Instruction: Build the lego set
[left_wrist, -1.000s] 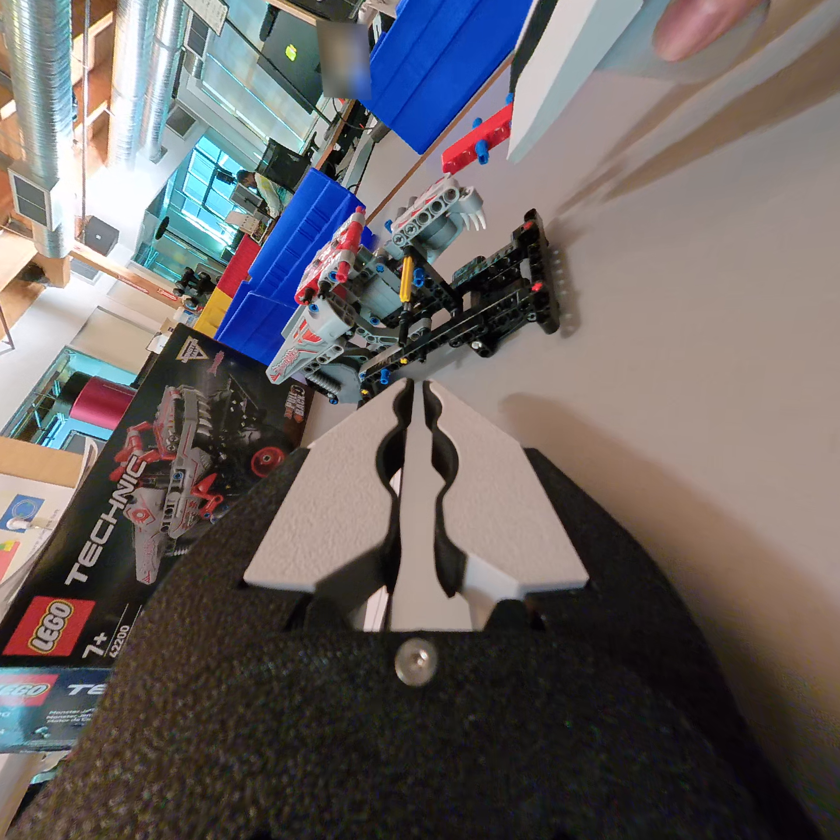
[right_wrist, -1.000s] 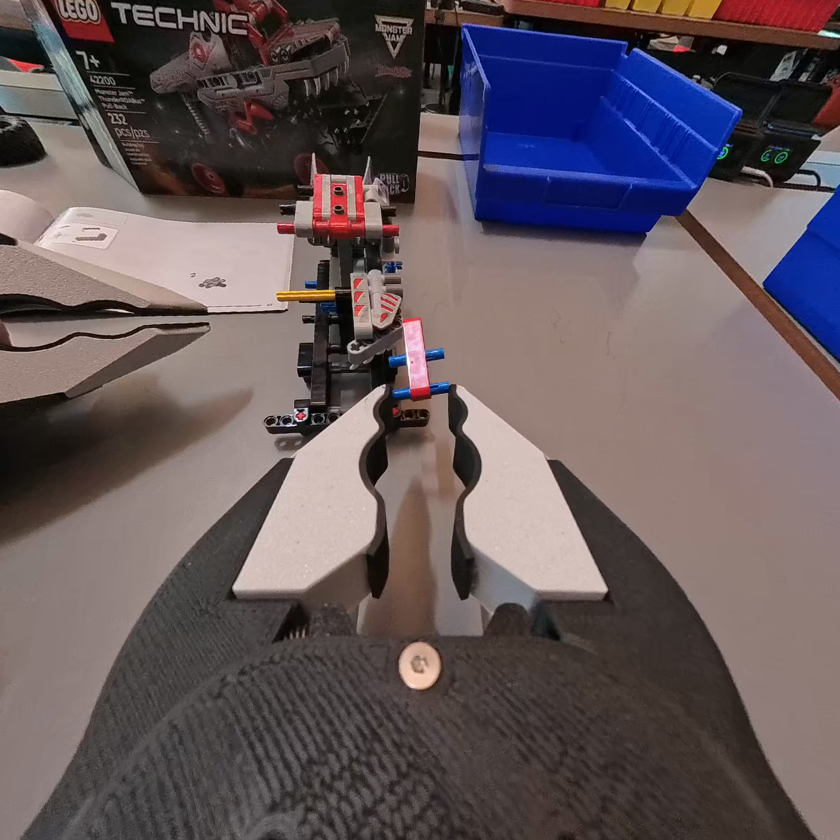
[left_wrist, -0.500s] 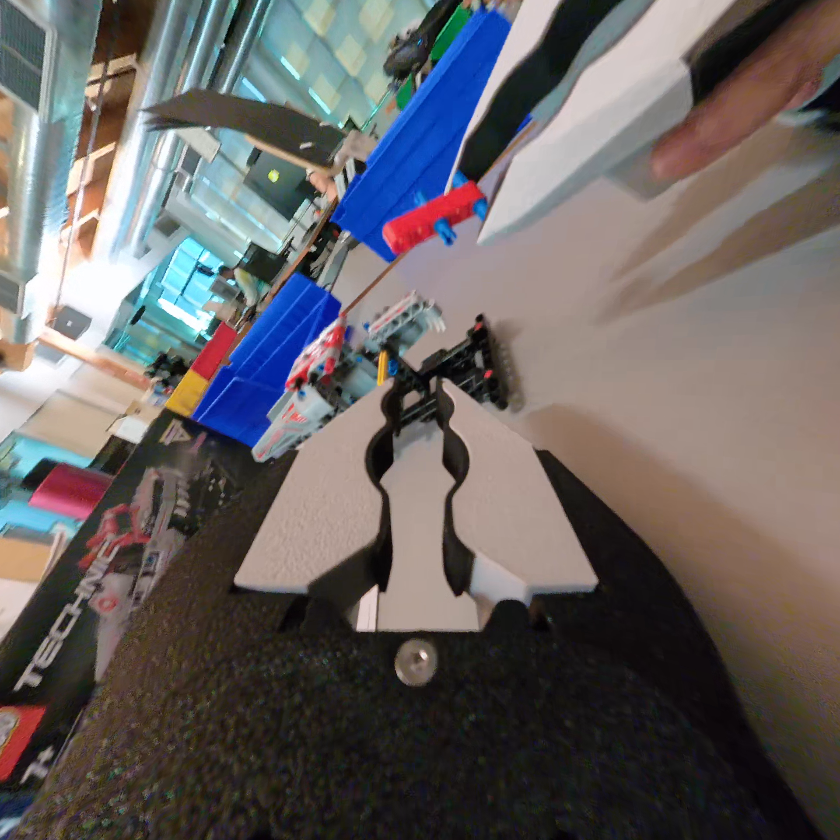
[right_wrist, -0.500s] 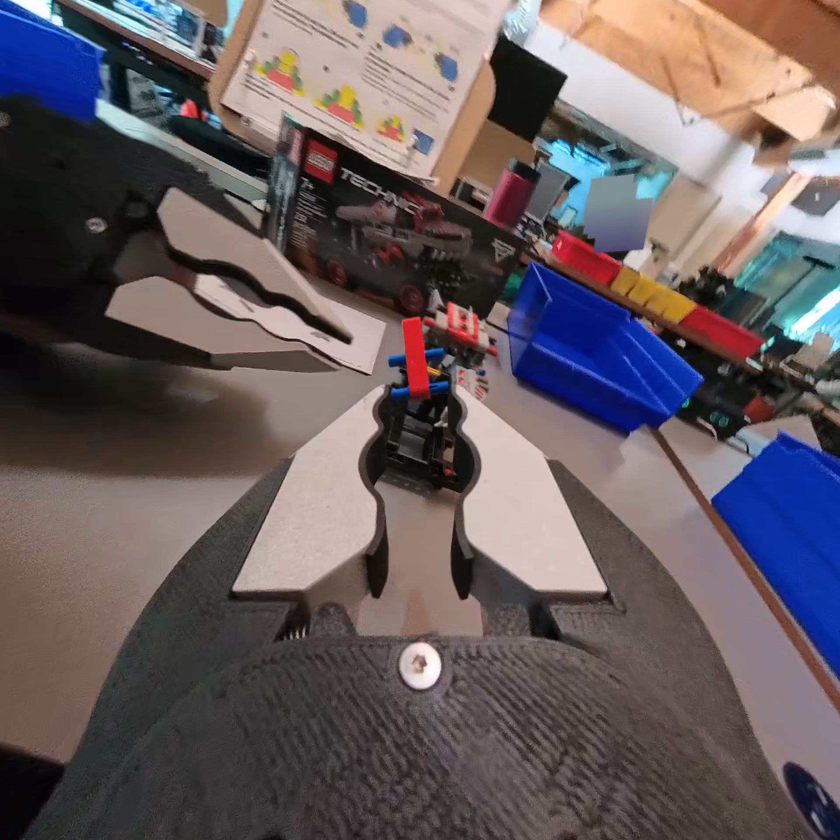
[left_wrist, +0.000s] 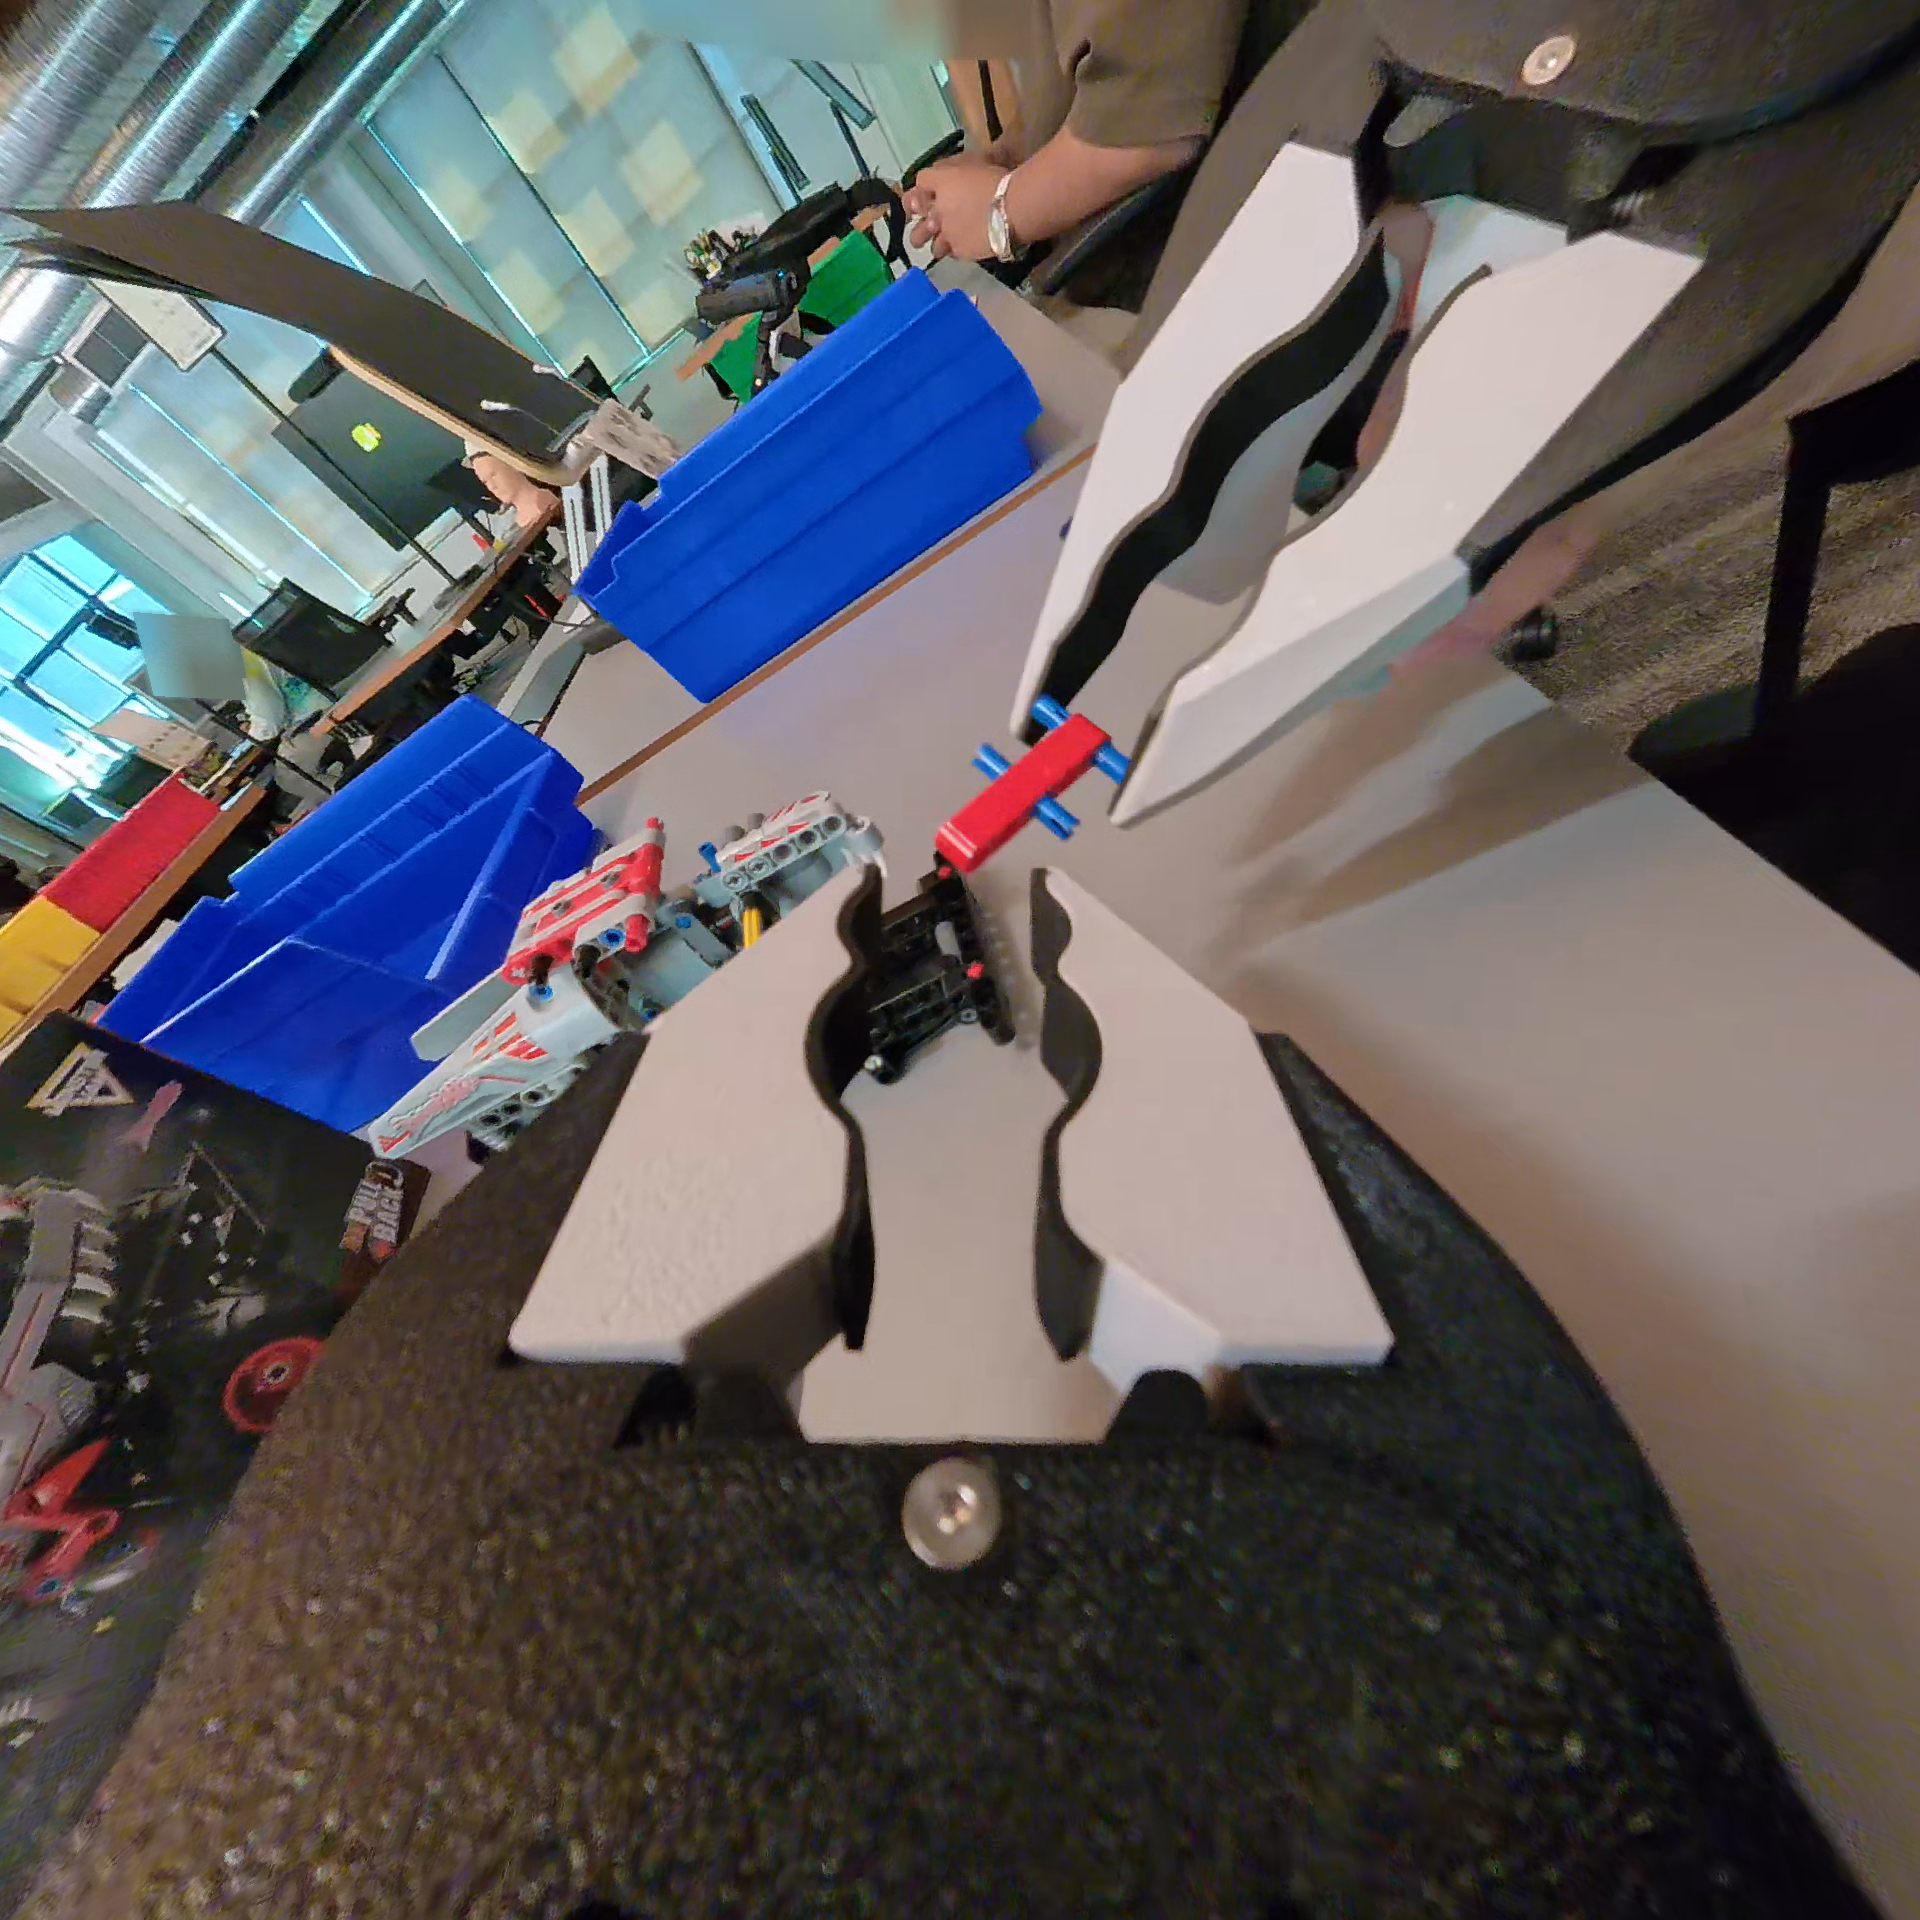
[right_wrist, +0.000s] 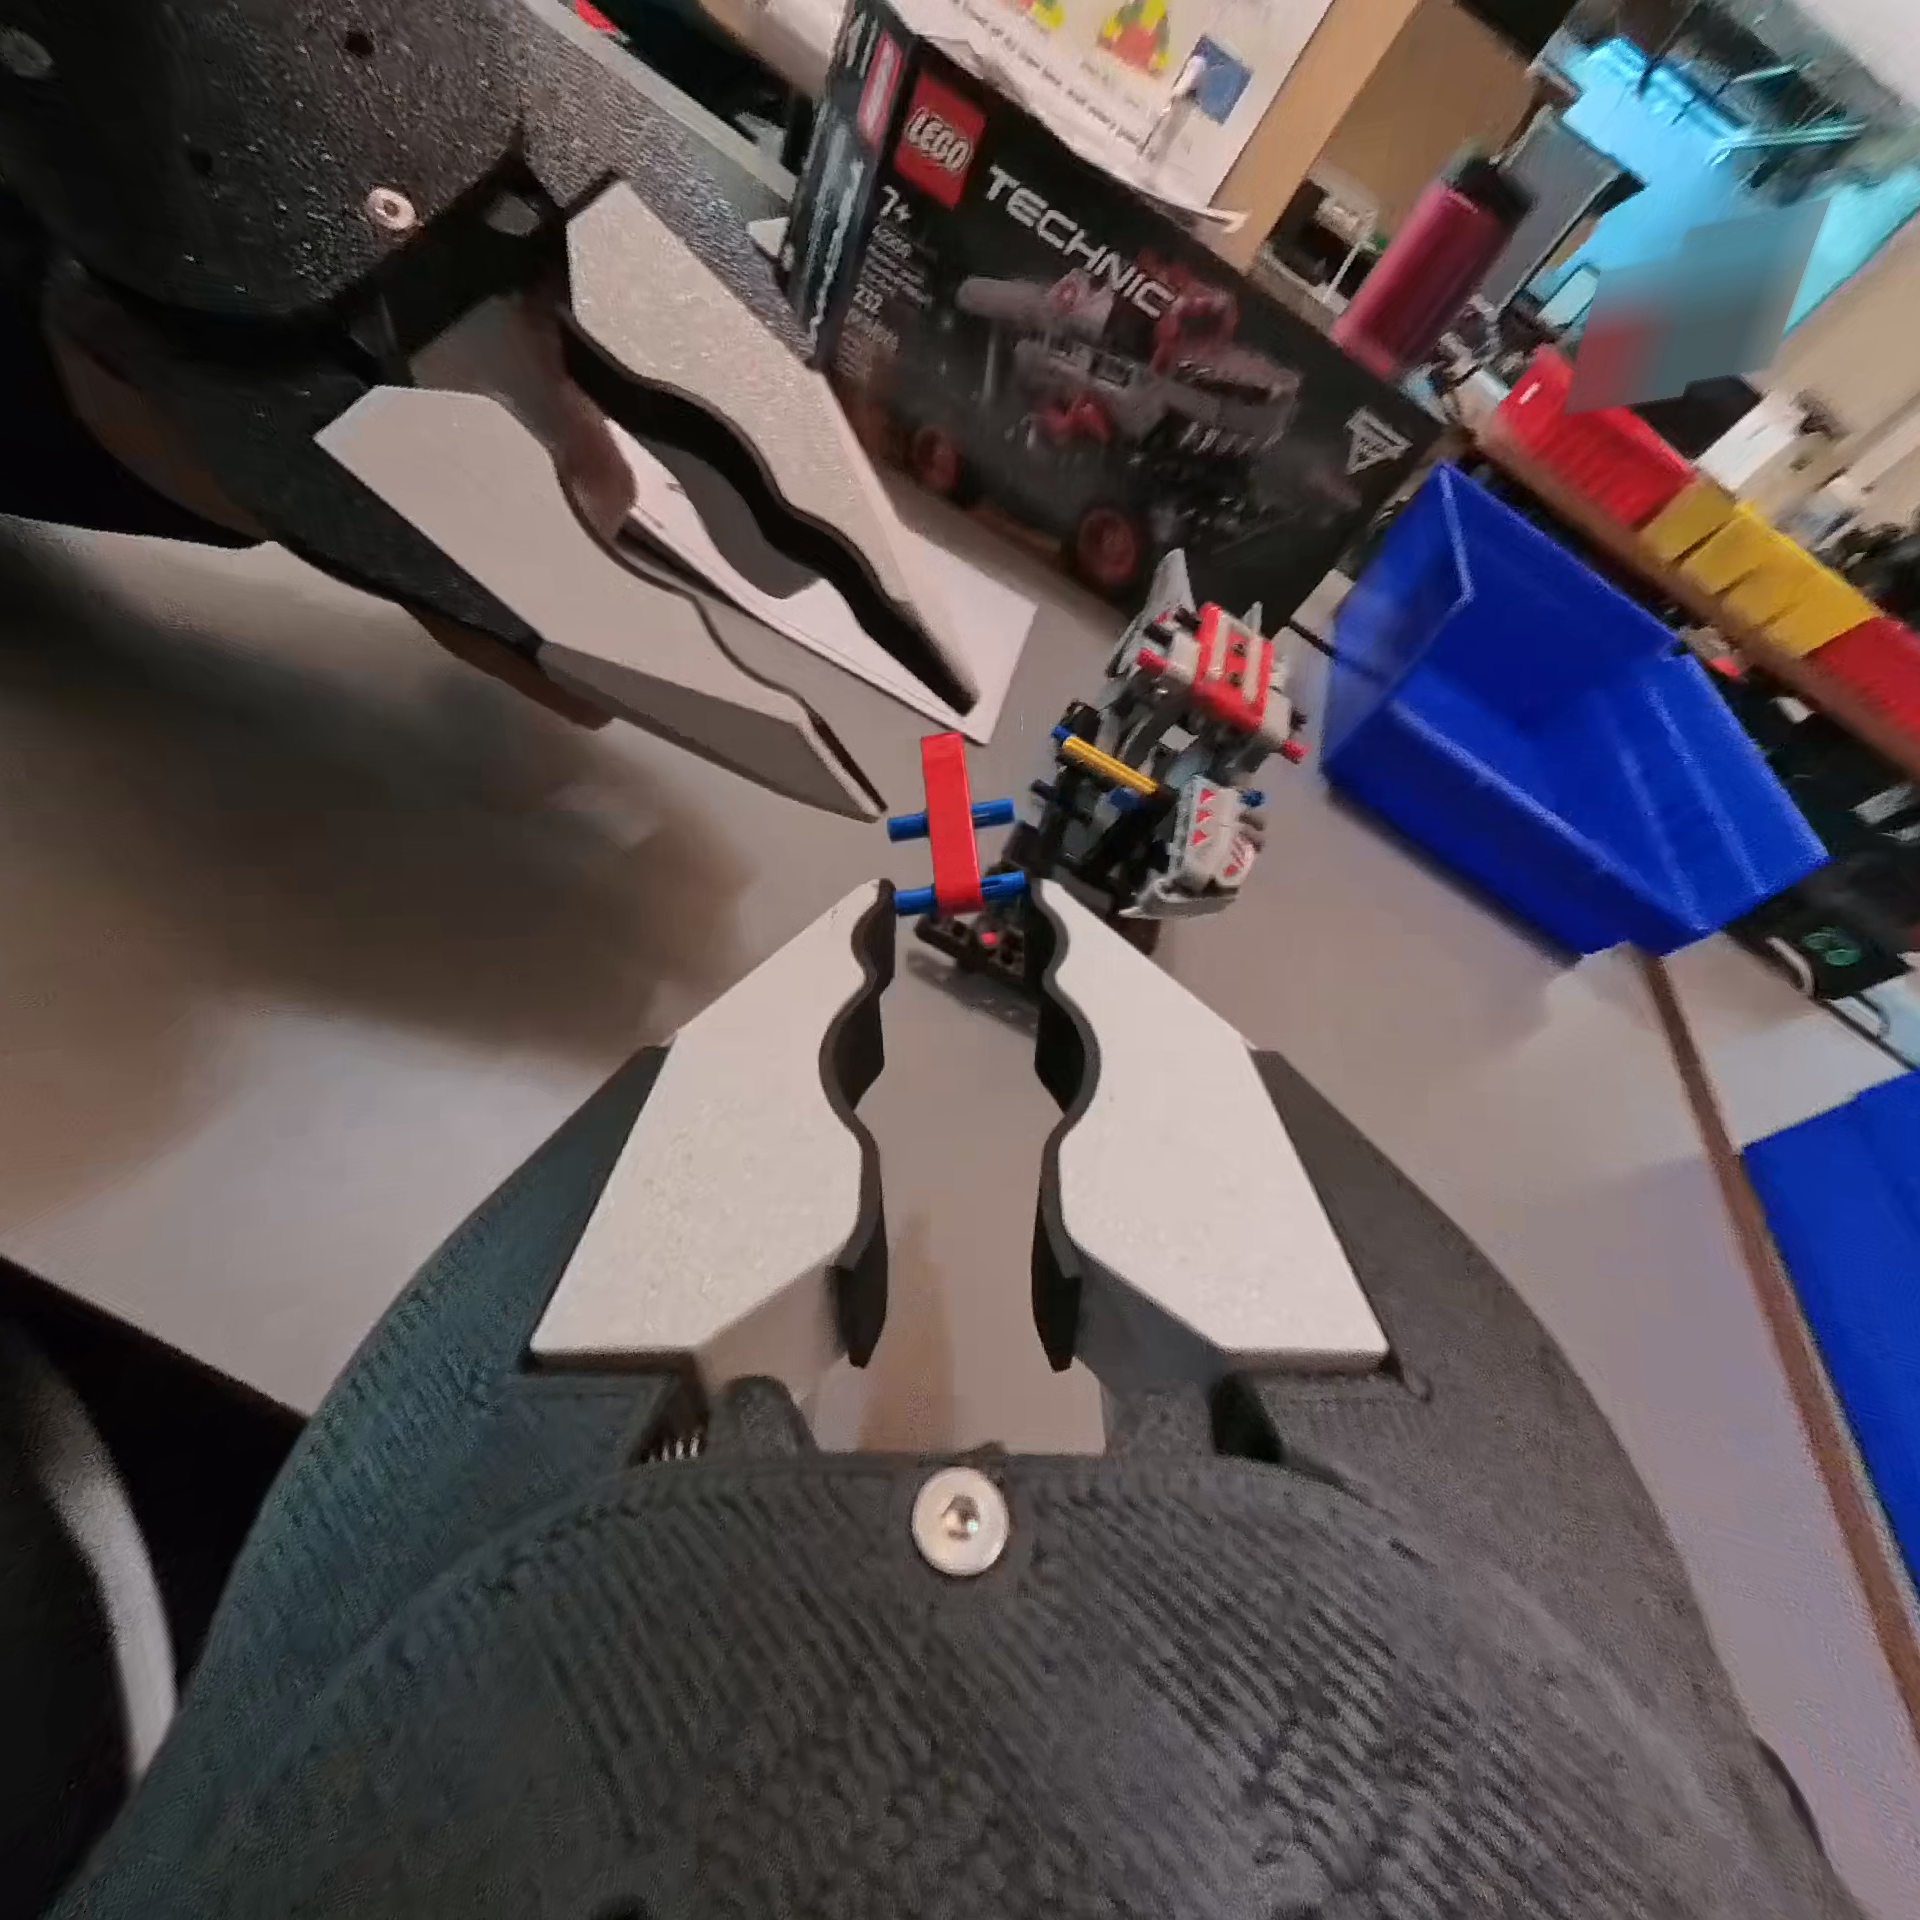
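Blue bin (right_wrist: pixel 1538 748), seemingly empty

Bright daylight pours through the windows (left_wrist: pixel 94 665) in the left wrist view. Soft shadows fall on the grey table (right_wrist: pixel 436 935); wide-angle edges bend and blur.

A grey tabletop (left_wrist: pixel 1558 1039) with a wood-trimmed edge; tall glazed windows (left_wrist: pixel 582 197) and silver ceiling ducts (left_wrist: pixel 94 94) lie beyond.

I see the half-built model (right_wrist: pixel 1164 769) on the table (right_wrist: pixel 1403 1039), the set box (right_wrist: pixel 1091 343) behind it, a storage bin (right_wrist: pixel 1538 748) to its right.
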Demonstrator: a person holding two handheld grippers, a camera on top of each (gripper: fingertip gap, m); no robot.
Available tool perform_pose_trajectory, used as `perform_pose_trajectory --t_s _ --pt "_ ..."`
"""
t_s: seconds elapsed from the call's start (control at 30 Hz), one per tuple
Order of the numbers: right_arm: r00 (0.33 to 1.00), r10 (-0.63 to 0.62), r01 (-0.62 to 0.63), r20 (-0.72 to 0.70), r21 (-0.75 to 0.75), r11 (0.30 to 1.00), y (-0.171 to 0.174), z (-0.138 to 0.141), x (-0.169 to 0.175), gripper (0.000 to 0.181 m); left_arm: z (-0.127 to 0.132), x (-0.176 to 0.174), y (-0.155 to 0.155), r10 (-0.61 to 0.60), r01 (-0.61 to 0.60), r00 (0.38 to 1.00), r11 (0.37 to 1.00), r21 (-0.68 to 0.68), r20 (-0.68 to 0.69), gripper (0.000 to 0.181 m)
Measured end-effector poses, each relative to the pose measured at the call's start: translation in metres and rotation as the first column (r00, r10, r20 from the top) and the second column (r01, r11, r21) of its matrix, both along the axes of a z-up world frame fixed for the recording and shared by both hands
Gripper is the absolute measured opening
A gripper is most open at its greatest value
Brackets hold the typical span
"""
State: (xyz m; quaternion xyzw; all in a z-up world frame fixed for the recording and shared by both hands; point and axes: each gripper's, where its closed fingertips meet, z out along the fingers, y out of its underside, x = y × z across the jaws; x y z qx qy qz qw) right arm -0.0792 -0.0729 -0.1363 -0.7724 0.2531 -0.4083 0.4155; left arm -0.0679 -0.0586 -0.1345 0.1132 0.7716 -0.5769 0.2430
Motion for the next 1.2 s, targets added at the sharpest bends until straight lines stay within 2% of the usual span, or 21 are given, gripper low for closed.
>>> perform_pose_trajectory --t_s 0.07,0.3,0.37,0.53,0.63,0.8,0.93,1.2 --pt "0.999 0.023 -0.023 -0.023 0.005 1.0 0.005 -0.002 -0.003 0.023 0.0 -0.005 0.0 -0.042 0.042 0.999 0.999 0.005 -0.013 0.031" --pt "0.992 0.07 -0.069 -0.102 0.014 0.998 0.018 -0.003 -0.007 0.023 -0.008 -0.019 0.005 -0.177 0.182 0.981 0.981 0.067 -0.073 0.033" --pt "0.991 0.078 -0.079 -0.11 -0.008 0.997 0.019 -0.004 -0.008 0.023 -0.007 -0.018 0.006 -0.176 0.18 0.982 0.981 0.066 -0.066 0.023" --pt "0.989 0.101 -0.103 -0.111 -0.016 0.995 0.022 -0.003 -0.012 0.024 -0.005 -0.021 0.009 -0.219 0.224 0.968 0.974 0.031 -0.125 0.022" --pt "0.987 0.122 -0.12 -0.107 0.022 0.992 0.021 0.0 -0.015 0.035 0.0 -0.023 0.011 -0.253 0.253 0.95 0.967 -0.023 -0.186 0.022" --pt "0.986 0.149 -0.14 -0.069 0.12 0.983 0.021 0.013 -0.019 0.038 0.006 -0.021 0.015 -0.276 0.268 0.93 0.961 -0.067 -0.242 0.022" --pt "0.984 0.169 -0.156 -0.054 0.191 0.969 0.026 0.019 -0.02 0.036 0.009 -0.023 0.016 -0.284 0.277 0.93 0.959 -0.063 -0.233 0.022" --pt "0.981 0.19 -0.179 -0.033 0.206 0.962 0.03 0.023 -0.021 0.023 0.011 -0.025 0.016 -0.289 0.284 0.932 0.957 -0.054 -0.219 0.022"
